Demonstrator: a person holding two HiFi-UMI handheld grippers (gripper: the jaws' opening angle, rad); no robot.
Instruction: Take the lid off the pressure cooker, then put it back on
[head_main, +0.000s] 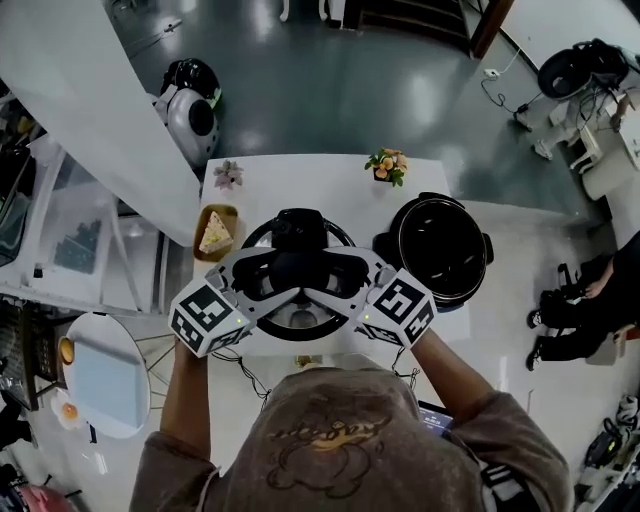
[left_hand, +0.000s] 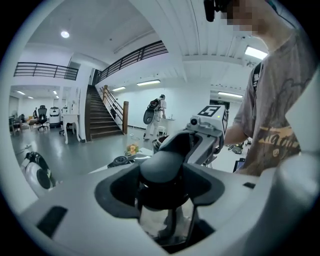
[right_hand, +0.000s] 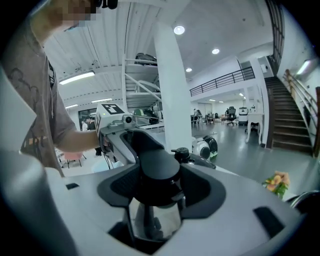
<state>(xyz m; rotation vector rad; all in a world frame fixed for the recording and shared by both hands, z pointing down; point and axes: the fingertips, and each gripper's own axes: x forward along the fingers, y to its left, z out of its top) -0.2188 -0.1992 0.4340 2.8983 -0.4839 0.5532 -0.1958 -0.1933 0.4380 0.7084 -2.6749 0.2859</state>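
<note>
The pressure cooker's round lid (head_main: 253, 238), black-rimmed with a shiny middle, hangs in the air over the white table (head_main: 300, 175). Both grippers clasp its black knob (head_main: 298, 265) from opposite sides. My left gripper (head_main: 268, 277) comes in from the left and my right gripper (head_main: 336, 274) from the right. In the left gripper view the knob (left_hand: 165, 167) fills the space between the left gripper's (left_hand: 162, 192) jaws. The right gripper view shows the same knob (right_hand: 157, 167) pinched by the right gripper (right_hand: 156, 195). The open black cooker pot (head_main: 440, 248) stands on the table to the right of the lid.
A plate with a cake slice (head_main: 216, 233) sits at the table's left edge. Two small flower pots (head_main: 228, 174) (head_main: 387, 165) stand at the table's far side. A round side table (head_main: 105, 375) is lower left, and a white machine (head_main: 190, 110) rests on the floor beyond.
</note>
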